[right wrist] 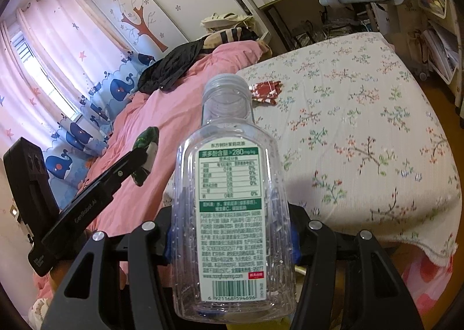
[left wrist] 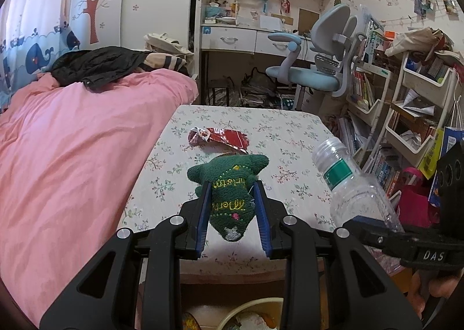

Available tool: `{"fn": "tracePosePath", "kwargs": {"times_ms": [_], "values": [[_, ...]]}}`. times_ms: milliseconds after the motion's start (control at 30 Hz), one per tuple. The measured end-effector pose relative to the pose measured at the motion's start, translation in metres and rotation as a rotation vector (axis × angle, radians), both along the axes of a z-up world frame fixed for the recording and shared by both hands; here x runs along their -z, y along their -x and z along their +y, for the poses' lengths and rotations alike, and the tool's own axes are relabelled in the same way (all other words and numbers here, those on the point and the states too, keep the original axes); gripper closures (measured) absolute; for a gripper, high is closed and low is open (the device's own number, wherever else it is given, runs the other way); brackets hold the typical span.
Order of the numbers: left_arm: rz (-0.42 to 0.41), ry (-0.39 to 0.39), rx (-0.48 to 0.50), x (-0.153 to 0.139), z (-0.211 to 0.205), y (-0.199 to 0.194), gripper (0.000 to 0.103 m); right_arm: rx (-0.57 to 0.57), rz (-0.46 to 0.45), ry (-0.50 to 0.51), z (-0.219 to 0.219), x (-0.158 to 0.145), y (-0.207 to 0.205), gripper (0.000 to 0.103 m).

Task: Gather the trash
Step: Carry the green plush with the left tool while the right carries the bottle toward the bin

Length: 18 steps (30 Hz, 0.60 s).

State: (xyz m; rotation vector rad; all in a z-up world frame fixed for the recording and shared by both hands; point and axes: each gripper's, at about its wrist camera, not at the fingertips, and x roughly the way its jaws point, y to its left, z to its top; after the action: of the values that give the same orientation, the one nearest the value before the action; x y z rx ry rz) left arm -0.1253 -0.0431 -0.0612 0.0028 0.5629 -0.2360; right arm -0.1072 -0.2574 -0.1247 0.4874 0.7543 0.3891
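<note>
Wrapper (left wrist: 219,138), red and crumpled, lies near the table's (left wrist: 290,132) far edge. Left gripper (left wrist: 233,208) clasps a green plush toy (left wrist: 229,190); right gripper (right wrist: 232,240) grasps a clear plastic bottle (right wrist: 229,199).

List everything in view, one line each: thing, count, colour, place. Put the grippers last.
plush toy: 1, green, clamped in left gripper
plastic bottle: 1, clear, green-and-white label, clamped in right gripper
snack wrapper: 1, red, crumpled on table
table: 1, white floral cloth, beside bed
quilt: 1, pink, on bed
jacket: 1, black, on quilt
desk chair: 1, pale blue, at desk
bin: 1, cream rim, below table edge
left gripper: 1, black, blue pads
right gripper: 1, black
</note>
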Motion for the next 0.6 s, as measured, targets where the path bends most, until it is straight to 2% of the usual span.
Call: {"fn": "tracePosePath", "kwargs": {"times_ms": [600], "values": [[0.003, 0.008, 0.004, 0.006, 0.003, 0.022, 0.075, -0.004, 0.046, 0.007, 0.001, 0.016, 0.029, 0.048]]}}
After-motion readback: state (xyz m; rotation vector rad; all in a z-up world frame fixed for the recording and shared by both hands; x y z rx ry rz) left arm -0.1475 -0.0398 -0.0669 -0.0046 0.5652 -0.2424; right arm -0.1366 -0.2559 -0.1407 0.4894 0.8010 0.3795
